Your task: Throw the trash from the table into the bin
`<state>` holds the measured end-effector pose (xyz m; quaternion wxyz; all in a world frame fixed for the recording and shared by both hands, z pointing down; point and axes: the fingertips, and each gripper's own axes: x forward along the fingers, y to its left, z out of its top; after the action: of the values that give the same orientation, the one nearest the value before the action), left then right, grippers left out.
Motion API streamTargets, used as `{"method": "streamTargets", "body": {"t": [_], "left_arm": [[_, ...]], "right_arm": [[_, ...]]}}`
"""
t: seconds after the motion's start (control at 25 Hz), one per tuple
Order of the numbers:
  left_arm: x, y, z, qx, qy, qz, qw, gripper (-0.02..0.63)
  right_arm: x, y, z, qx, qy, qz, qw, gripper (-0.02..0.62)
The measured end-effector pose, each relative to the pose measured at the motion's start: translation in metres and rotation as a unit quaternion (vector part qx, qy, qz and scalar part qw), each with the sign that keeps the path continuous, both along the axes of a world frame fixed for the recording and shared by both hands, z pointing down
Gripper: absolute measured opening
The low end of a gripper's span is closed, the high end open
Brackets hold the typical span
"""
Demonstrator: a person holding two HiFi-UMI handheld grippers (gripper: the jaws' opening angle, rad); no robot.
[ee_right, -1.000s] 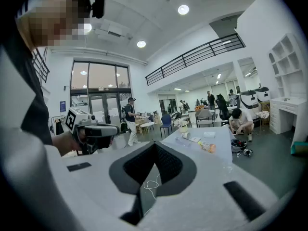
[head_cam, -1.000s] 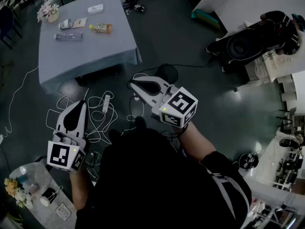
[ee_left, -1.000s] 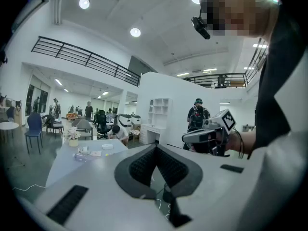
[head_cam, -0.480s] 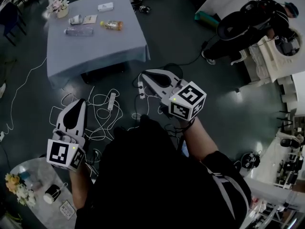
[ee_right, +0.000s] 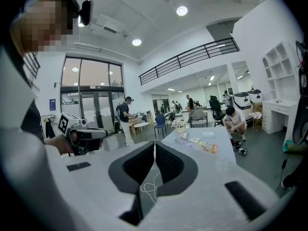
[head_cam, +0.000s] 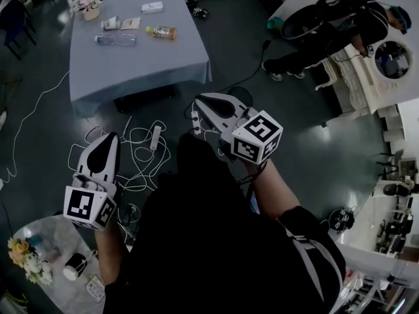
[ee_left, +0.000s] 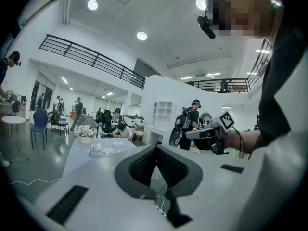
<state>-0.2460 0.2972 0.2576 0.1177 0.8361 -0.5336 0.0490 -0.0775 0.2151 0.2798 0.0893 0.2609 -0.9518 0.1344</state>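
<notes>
We see a dark grey floor (head_cam: 294, 142) strewn with white cables (head_cam: 134, 138), white walls (ee_left: 168, 88), a black-railed mezzanine (ee_left: 91, 57), round ceiling lights (ee_left: 141, 35), tall glass doors (ee_right: 91, 97), white shelving (ee_left: 162, 113), and a blue chair (ee_left: 40, 122) beside a small round table (ee_left: 12, 120).

White casing with black grip pads on left gripper (head_cam: 109, 142) and right gripper (head_cam: 200, 104); black-and-white square patterns on each marker cube (head_cam: 256, 137). Pale blue-grey cloth over the table (head_cam: 141, 64). Orange-yellow in the drink bottle (head_cam: 162, 33), see-through clear for the plastic bottle (head_cam: 116, 39). White for the small box (head_cam: 152, 7) and tangled cables (head_cam: 141, 150). Dark grey floor (head_cam: 308, 142). Pink-and-white flowers (head_cam: 86, 0).
</notes>
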Motion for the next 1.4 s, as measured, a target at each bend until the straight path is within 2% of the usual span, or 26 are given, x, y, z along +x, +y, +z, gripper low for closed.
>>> {"method": "streamTargets", "body": {"t": [0.2, 0.36, 0.6, 0.72, 0.88, 1.04, 1.2, 1.4], "left_arm": [[-0.006, -0.023, 0.005, -0.003, 0.005, -0.004, 1.0000, 0.015], [-0.010, -0.060, 0.008, -0.005, -0.002, -0.007, 1.0000, 0.015], [-0.008, -0.143, 0.011, -0.005, -0.012, -0.004, 0.9999, 0.015], [-0.003, -0.192, 0.008, -0.019, -0.017, -0.008, 0.9996, 0.015], [-0.001, -0.259, 0.004, -0.026, -0.018, -0.025, 0.9992, 0.015], [-0.001, -0.315, 0.010, -0.039, -0.003, -0.049, 0.9980, 0.015], [0.000, -0.352, 0.022, -0.049, 0.004, -0.064, 0.9967, 0.015], [0.002, -0.367, 0.032, -0.058, 0.007, -0.062, 0.9964, 0.015]], "right_arm": [[-0.014, -0.022, 0.000, 0.011, 0.003, -0.013, 1.000, 0.005], [-0.024, -0.055, 0.006, 0.007, -0.010, -0.023, 1.000, 0.005], [-0.035, -0.133, 0.024, -0.008, -0.026, -0.034, 0.999, 0.005], [-0.038, -0.179, 0.029, -0.014, -0.027, -0.047, 0.998, 0.005], [-0.039, -0.242, 0.036, -0.028, -0.016, -0.072, 0.997, 0.005], [-0.039, -0.292, 0.047, -0.039, -0.005, -0.095, 0.995, 0.005], [-0.043, -0.315, 0.067, -0.049, 0.013, -0.125, 0.991, 0.006], [-0.050, -0.321, 0.079, -0.062, 0.009, -0.136, 0.989, 0.008]]}}
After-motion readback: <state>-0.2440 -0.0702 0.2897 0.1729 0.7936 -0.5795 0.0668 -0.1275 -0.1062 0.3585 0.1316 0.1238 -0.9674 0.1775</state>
